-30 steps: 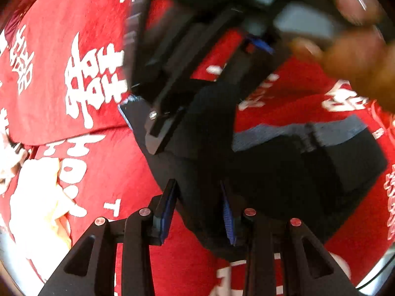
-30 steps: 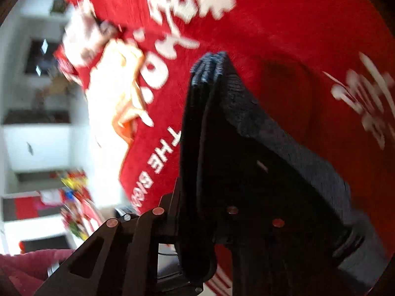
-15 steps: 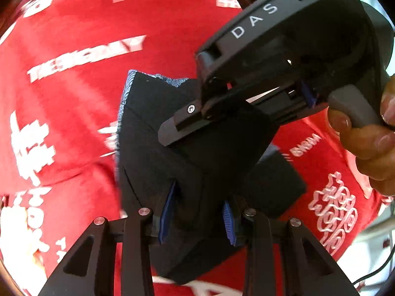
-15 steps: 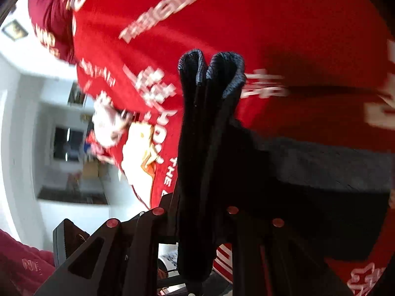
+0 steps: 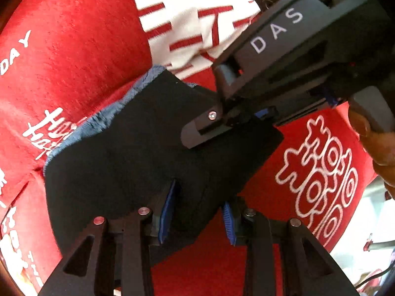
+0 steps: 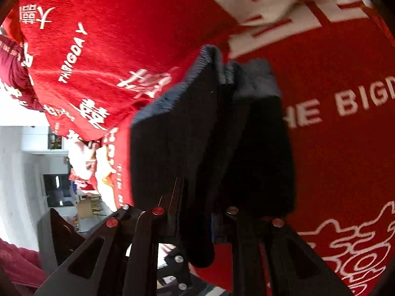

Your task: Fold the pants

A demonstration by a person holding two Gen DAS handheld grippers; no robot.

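The folded dark pants (image 5: 138,155) hang in the air over a red cloth with white lettering (image 5: 81,49). My left gripper (image 5: 197,212) is shut on their near edge, blue pads pressed into the fabric. In the left wrist view my right gripper (image 5: 237,120) comes in from the upper right, held by a hand (image 5: 377,148), and grips the same bundle at its far side. In the right wrist view the pants (image 6: 209,135) stand as a thick stack of layers with my right gripper (image 6: 197,219) shut on them; its pads are hidden by the fabric.
The red cloth (image 6: 333,148) covers the whole surface below. A white and orange cloth (image 6: 98,162) lies at its left edge in the right wrist view. Beyond that edge is a pale room with shelves (image 6: 49,148). A maroon sleeve (image 6: 14,266) shows bottom left.
Both grippers have carried the pants sideways across the red cloth and rolled. The bundle now looks more compact, and the large white character print has come into view.
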